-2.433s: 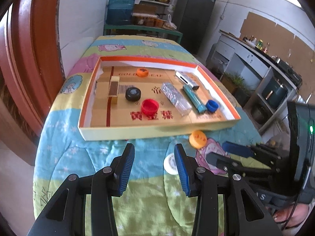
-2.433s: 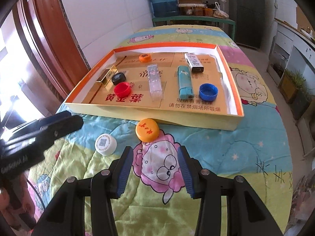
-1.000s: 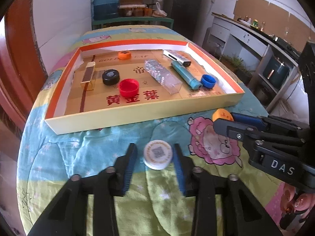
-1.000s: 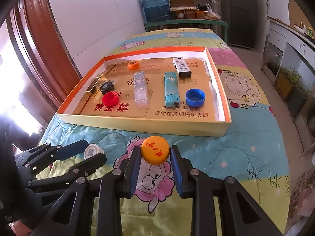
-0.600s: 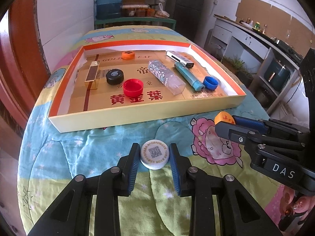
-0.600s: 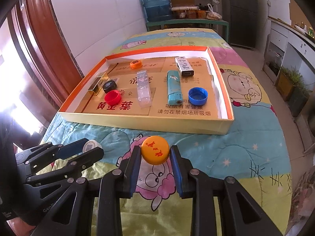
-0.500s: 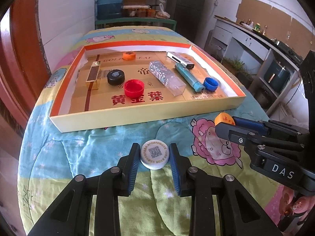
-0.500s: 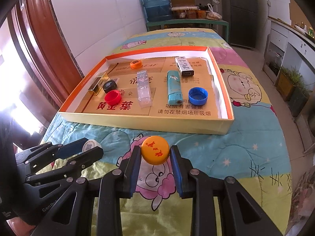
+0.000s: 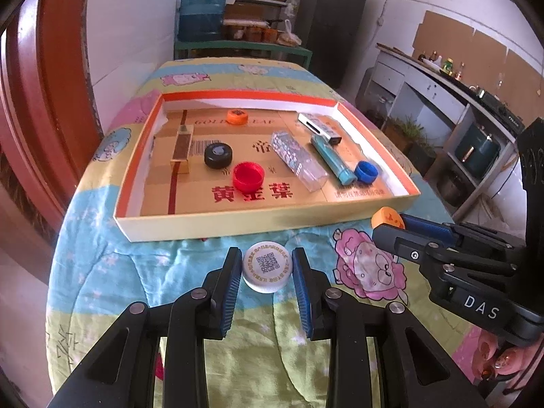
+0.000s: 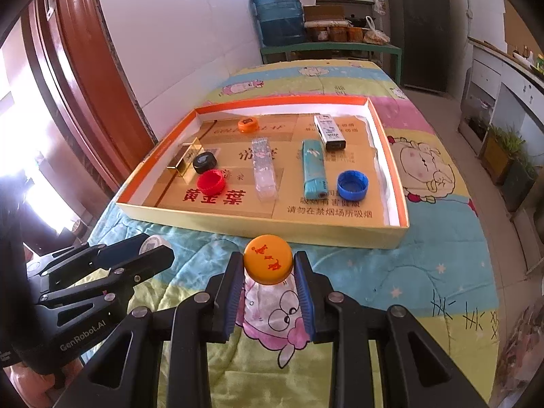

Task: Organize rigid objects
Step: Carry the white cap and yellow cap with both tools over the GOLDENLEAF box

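Note:
My left gripper [image 9: 267, 265] is shut on a white bottle cap [image 9: 267, 266] with a QR code, held above the quilt in front of the box. My right gripper [image 10: 268, 267] is shut on an orange bottle cap [image 10: 268, 263] with red characters, also held near the box's front wall. The shallow orange-rimmed cardboard box [image 9: 238, 229] holds a red cap [image 9: 248, 177], a black cap [image 9: 218, 155], a small orange cap [image 9: 237, 116], a blue cap [image 9: 366, 171], a gold case [image 9: 182, 151], a clear case [image 9: 298, 160], a teal lighter [image 9: 332, 159] and a white lighter [image 9: 318, 127].
The box sits on a cartoon quilt [image 10: 425, 272] covering a table. A red wooden door frame [image 9: 40, 85] stands at the left. A counter and shelves [image 9: 459, 108] are at the right, beyond the table edge. Each gripper shows in the other's view, beside it.
Both grippers closed on their caps and have lifted them and moved toward the box's front wall. The box looks nearer than half a second ago.

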Motion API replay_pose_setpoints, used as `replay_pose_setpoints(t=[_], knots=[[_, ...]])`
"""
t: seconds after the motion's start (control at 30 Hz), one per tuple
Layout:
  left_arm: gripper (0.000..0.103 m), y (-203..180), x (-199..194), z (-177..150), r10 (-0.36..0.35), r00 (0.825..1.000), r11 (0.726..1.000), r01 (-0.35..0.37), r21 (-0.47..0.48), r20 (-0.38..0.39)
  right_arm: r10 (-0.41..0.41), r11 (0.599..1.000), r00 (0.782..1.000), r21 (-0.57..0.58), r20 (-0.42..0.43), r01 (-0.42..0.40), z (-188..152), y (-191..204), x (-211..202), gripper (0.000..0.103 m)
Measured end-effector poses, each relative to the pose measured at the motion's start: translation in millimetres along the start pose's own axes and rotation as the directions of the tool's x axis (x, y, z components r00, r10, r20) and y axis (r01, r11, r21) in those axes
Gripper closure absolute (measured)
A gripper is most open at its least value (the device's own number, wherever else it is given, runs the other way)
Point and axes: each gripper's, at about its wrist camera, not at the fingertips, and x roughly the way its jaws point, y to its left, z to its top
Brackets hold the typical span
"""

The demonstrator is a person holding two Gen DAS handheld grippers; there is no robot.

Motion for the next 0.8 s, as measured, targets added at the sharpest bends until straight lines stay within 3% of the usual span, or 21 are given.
replay_pose_setpoints(t=[0.8], knots=[[0.072,17,-26,51,0.106,0.988,0.994,-0.103,-0.027,0.114,0.024,0.998,0.998,-0.056,0.052,-0.021,29,14,-7,0.072]])
